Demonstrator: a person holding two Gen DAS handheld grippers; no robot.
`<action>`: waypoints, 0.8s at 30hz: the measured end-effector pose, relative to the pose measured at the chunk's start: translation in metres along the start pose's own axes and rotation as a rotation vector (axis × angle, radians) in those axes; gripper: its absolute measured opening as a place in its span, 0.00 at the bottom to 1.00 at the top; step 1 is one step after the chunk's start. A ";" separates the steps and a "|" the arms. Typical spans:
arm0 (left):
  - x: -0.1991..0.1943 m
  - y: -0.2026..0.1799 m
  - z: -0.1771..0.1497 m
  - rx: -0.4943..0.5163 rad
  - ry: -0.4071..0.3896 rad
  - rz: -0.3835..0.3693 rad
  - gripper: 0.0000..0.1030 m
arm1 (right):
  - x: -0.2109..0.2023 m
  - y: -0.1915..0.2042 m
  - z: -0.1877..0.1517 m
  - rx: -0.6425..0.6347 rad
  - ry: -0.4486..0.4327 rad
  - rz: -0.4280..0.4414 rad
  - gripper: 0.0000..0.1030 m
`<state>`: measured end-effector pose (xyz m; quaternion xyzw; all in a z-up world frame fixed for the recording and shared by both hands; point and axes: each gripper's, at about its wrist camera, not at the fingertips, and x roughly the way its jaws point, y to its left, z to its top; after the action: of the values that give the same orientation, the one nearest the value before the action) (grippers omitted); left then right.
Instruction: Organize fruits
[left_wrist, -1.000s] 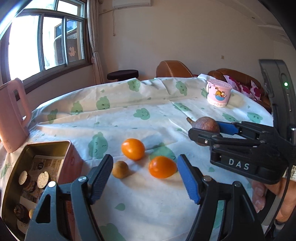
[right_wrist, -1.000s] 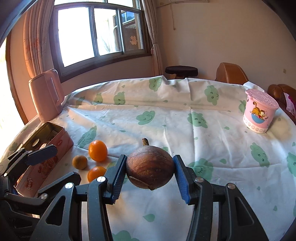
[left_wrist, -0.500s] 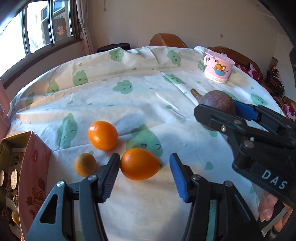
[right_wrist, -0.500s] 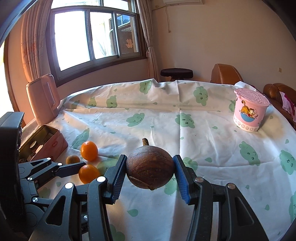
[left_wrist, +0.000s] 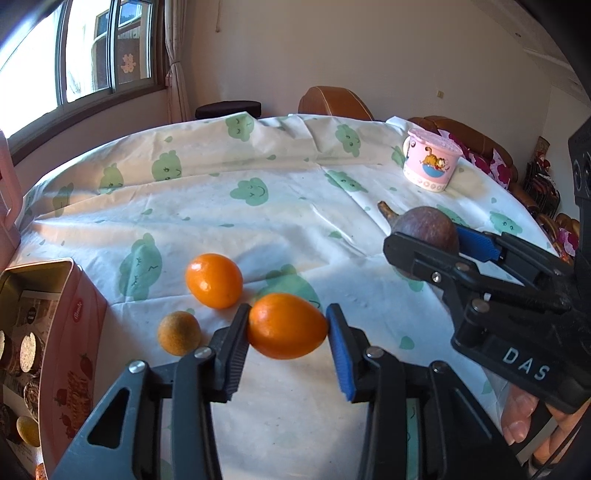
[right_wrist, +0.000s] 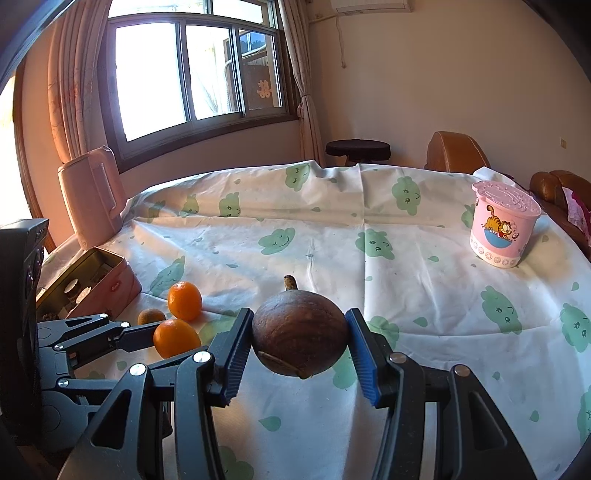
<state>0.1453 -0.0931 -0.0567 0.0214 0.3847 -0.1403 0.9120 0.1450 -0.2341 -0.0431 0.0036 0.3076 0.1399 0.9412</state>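
Observation:
My left gripper (left_wrist: 286, 332) is shut on an orange fruit (left_wrist: 287, 325), held just above the tablecloth; it also shows in the right wrist view (right_wrist: 175, 338). My right gripper (right_wrist: 300, 341) is shut on a round brown fruit (right_wrist: 300, 338) with a stem, held above the table; it shows at the right of the left wrist view (left_wrist: 426, 225). A second orange fruit (left_wrist: 213, 280) and a small tan fruit (left_wrist: 179, 332) lie on the cloth just left of the left gripper.
An open pink tin (left_wrist: 70, 332) with small round items stands at the left. A pink lidded cup (right_wrist: 502, 229) stands at the far right. A pink kettle (right_wrist: 92, 201) is at the back left. Chairs and a stool stand behind the table.
My left gripper closed on the orange fruit and lifted it a little off the cloth. My right gripper kept hold of the brown fruit.

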 end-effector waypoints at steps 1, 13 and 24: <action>-0.002 0.001 0.000 -0.004 -0.011 0.005 0.41 | -0.001 0.000 0.000 -0.001 -0.005 0.002 0.51; -0.021 0.002 -0.001 -0.011 -0.117 0.054 0.41 | -0.011 0.008 -0.001 -0.040 -0.054 0.029 0.51; -0.030 0.004 -0.003 -0.024 -0.162 0.071 0.41 | -0.018 0.010 -0.002 -0.052 -0.091 0.033 0.51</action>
<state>0.1247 -0.0816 -0.0380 0.0129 0.3105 -0.1046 0.9447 0.1275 -0.2298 -0.0332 -0.0096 0.2608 0.1634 0.9514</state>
